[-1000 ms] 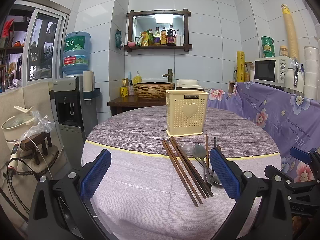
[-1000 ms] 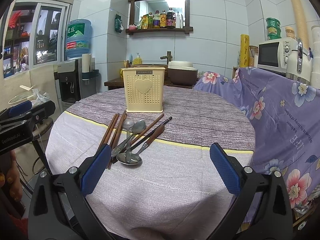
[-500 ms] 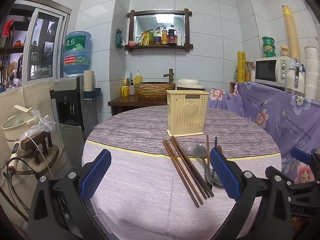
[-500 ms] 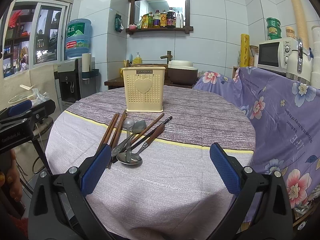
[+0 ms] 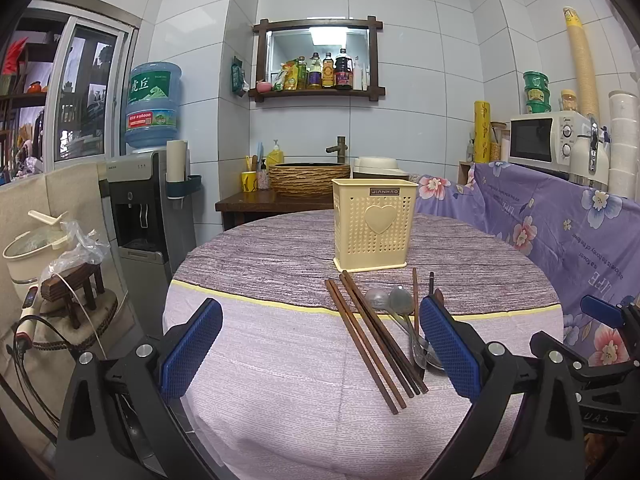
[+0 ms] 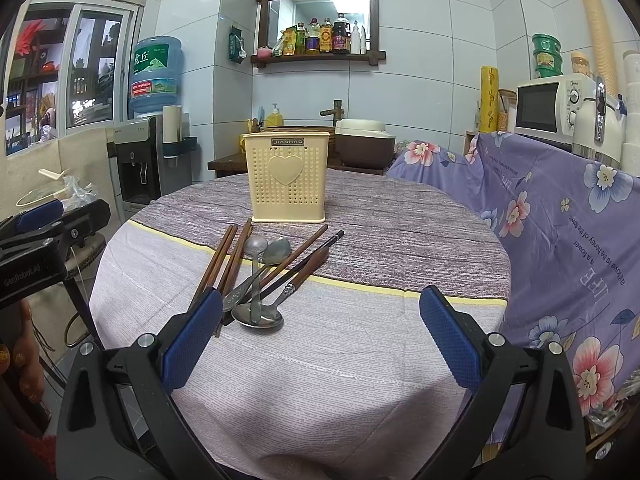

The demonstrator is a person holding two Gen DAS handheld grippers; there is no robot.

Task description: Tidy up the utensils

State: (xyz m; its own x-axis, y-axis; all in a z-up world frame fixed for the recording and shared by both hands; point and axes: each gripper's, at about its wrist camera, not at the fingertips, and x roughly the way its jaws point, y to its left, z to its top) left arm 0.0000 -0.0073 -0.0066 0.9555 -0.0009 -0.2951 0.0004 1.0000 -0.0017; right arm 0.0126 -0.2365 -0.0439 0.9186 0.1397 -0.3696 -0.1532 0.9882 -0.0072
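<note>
A: How do the left tongs (image 5: 320, 344) stand?
B: Spread wide, holding nothing, above the near edge of the desk (image 5: 280, 380). Their right pad overlaps the spoons (image 5: 400, 304) only in view.
A: And the right tongs (image 6: 320, 340)?
B: Just as wide, empty, touching nothing.
A: The utensils?
B: Brown chopsticks (image 6: 222, 264) and spoons (image 6: 260, 280) lie loose on the cloth, just in front of the upright yellow holder (image 6: 287, 178).

"JIANHAO" on the yellow utensil holder (image 6: 289, 181); "GenRobot.AI" on the left tool (image 6: 24, 276)
</note>
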